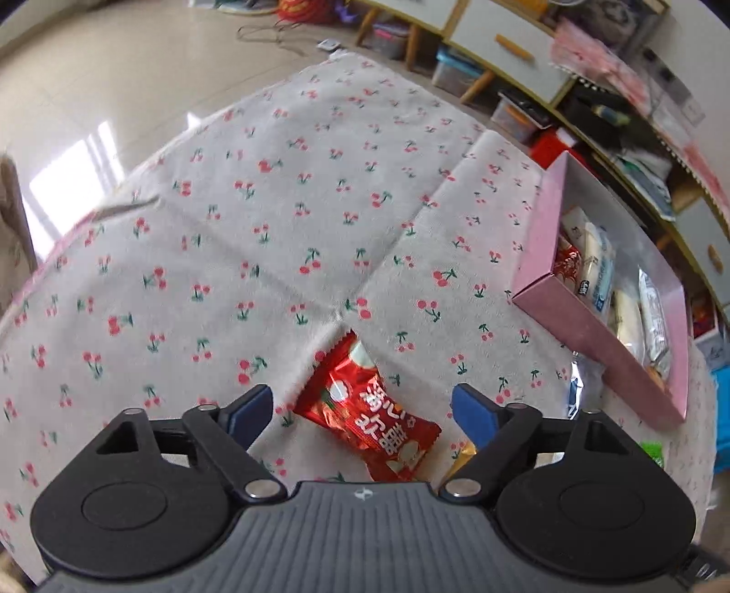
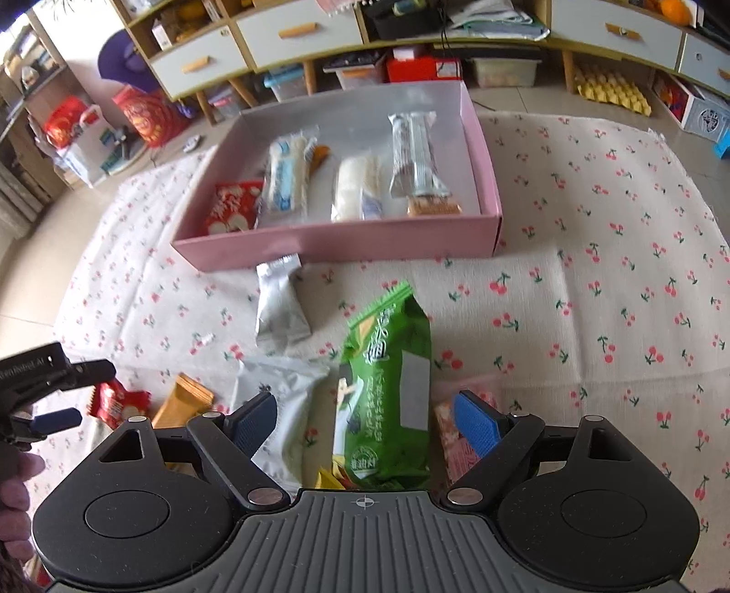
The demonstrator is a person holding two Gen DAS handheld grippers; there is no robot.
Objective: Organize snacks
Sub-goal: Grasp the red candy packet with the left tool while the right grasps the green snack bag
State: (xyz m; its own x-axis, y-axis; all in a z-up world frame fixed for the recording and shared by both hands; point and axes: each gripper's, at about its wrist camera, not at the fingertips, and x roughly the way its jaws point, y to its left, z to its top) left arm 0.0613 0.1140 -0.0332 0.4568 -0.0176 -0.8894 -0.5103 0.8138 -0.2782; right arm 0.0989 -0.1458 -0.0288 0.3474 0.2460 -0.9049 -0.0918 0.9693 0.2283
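Cherry-print cloth (image 2: 593, 237) covers the counter; behind it stand low cabinets with white drawers (image 2: 296, 32) and storage bins on a tiled floor.

Left hand-held gripper (image 1: 362, 413): jaws apart, blue pads clear on both sides of a red snack packet (image 1: 369, 419) that lies flat on the cloth between them, not pressed. An orange wrapper (image 1: 463, 456) shows just beside the right pad. In the right wrist view this gripper sits at the left edge over a red packet (image 2: 118, 401), with part of a hand (image 2: 16, 483) below it.

Right hand-held gripper (image 2: 365, 417): jaws wide, pads not touching anything. A green snack bag (image 2: 388, 387) lies lengthwise between them on the cloth. Beside it to the left, a white packet (image 2: 278, 401); further left, an orange packet (image 2: 182, 403). A pinkish packet (image 2: 449, 438) lies by the right pad, partly hidden.

Silver packet (image 2: 278, 305): on the cloth, its top end touching or just at the near wall of the pink box.

Pink box (image 2: 342, 241): toward the far edge of the cloth, open-topped. Contents, left to right: red packet (image 2: 230, 207), white-and-blue bar (image 2: 285, 178), white bar (image 2: 356, 187), silver-brown bar (image 2: 417, 155), small tan biscuit pack (image 2: 433, 206).
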